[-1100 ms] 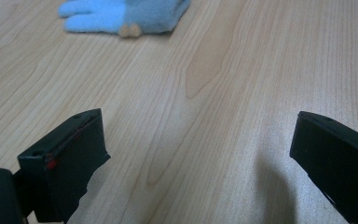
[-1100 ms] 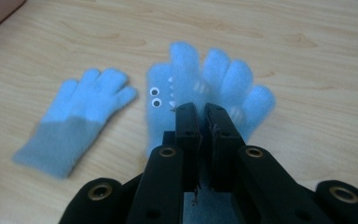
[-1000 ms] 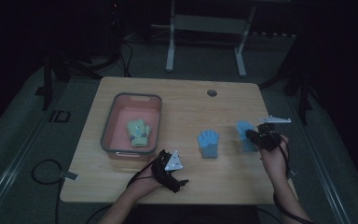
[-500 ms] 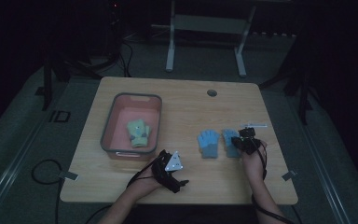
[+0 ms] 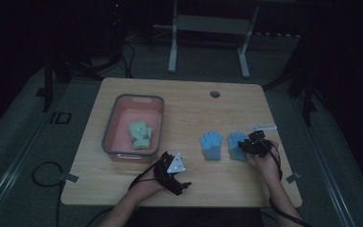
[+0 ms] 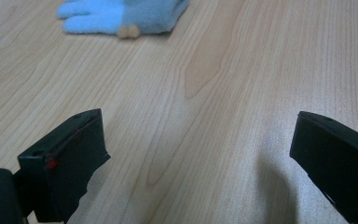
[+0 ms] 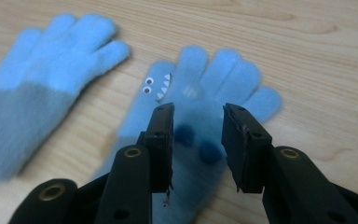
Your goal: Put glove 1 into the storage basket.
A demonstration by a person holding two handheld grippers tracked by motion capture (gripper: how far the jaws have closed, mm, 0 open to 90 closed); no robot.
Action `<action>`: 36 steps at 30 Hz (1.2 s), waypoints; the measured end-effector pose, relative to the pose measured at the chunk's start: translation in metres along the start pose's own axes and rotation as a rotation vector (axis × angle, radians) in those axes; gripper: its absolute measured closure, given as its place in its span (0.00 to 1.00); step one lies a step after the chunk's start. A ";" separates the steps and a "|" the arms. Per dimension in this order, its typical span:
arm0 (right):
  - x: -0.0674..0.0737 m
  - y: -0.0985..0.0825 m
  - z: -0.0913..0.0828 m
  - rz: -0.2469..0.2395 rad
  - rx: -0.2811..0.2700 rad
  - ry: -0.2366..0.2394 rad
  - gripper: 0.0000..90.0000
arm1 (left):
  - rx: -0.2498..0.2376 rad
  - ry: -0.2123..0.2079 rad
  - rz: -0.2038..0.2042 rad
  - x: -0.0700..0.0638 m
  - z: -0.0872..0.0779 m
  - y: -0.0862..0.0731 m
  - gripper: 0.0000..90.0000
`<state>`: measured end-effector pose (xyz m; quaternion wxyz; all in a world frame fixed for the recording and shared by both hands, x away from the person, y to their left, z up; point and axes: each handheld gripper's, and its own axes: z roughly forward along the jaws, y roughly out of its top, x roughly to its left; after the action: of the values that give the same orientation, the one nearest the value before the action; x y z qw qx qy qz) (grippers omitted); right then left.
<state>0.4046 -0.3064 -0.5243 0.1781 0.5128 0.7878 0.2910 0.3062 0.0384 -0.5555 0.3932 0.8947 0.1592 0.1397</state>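
The right gripper (image 7: 196, 140), fingers just opening partway, is held over the monster-face glove (image 7: 200, 121); left gripper (image 6: 205, 158) fingers are spread wide.

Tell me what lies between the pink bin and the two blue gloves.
Bare wooden table in the high view, between the pink bin and the blue gloves.

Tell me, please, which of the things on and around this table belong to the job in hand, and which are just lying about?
Part of the job:
- right blue glove, under the right claw, whose jaws have just been opening above it
- left blue glove, lying beside it

Just lying about:
- tub
- green glove inside the tub
- left claw, open over bare table
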 end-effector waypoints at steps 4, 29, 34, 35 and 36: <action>-0.010 -0.001 -0.008 -0.069 -0.016 0.077 0.70 | 0.002 0.001 0.001 0.000 0.000 0.000 0.04; 0.001 -0.010 0.013 -0.203 0.006 0.088 0.92 | 0.006 0.005 0.004 0.000 0.001 -0.001 0.04; 0.002 -0.008 0.007 -0.180 -0.009 0.073 0.94 | 0.008 0.005 0.008 0.000 0.001 -0.001 0.04; 0.002 -0.007 0.004 -0.170 -0.022 0.073 0.94 | 0.008 0.005 0.008 0.000 0.001 -0.001 0.04; 0.002 -0.005 0.001 -0.165 -0.026 0.074 0.94 | 0.007 0.006 0.009 0.000 0.001 -0.001 0.04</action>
<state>0.4007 -0.3060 -0.5280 0.1788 0.4328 0.8296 0.3041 0.3062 0.0380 -0.5566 0.3889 0.8964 0.1571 0.1436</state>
